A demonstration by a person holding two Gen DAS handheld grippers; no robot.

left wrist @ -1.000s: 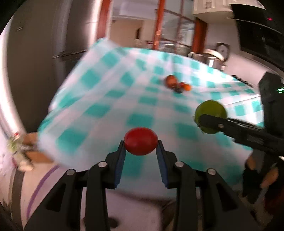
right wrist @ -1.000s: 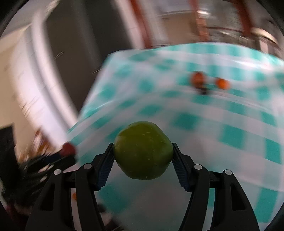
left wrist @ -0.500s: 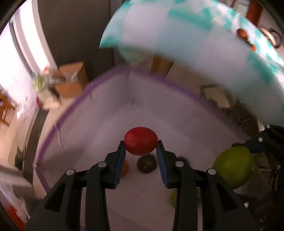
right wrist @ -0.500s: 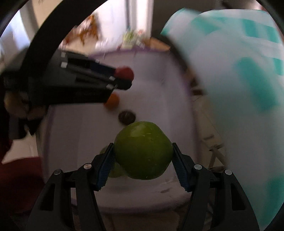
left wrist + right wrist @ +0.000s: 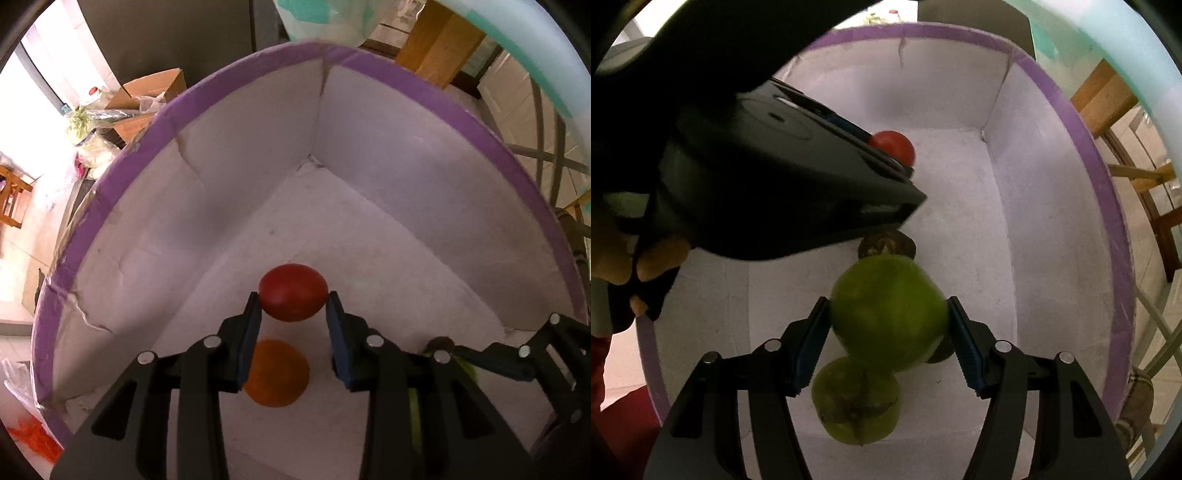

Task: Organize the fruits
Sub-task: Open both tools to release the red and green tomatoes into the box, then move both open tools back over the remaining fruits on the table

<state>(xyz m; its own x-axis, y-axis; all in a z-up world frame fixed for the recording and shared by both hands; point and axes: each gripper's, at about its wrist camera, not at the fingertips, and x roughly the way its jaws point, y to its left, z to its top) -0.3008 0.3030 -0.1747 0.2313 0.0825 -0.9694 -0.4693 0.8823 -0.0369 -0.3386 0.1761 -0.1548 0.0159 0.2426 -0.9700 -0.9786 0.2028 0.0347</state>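
Note:
My left gripper [image 5: 293, 314] is shut on a red tomato [image 5: 293, 291] and holds it inside a white box with a purple rim [image 5: 424, 88], above the box floor. An orange fruit [image 5: 277, 373] lies on the floor just below it. My right gripper [image 5: 888, 325] is shut on a green fruit [image 5: 888, 314] inside the same box [image 5: 1082, 122]. Another green fruit [image 5: 857, 402] lies under it and a dark brown fruit [image 5: 886, 245] lies beyond it. The left gripper and its tomato [image 5: 892, 147] show in the right wrist view, upper left.
The checked tablecloth edge [image 5: 517, 48] hangs over the box at the upper right. A cardboard box [image 5: 151, 92] and bags stand on the floor beyond the rim. Metal chair legs [image 5: 546, 155] are to the right of the box.
Both grippers have swung away from the table and down into the purple-rimmed box, each still holding its fruit. The box walls now fill both views.

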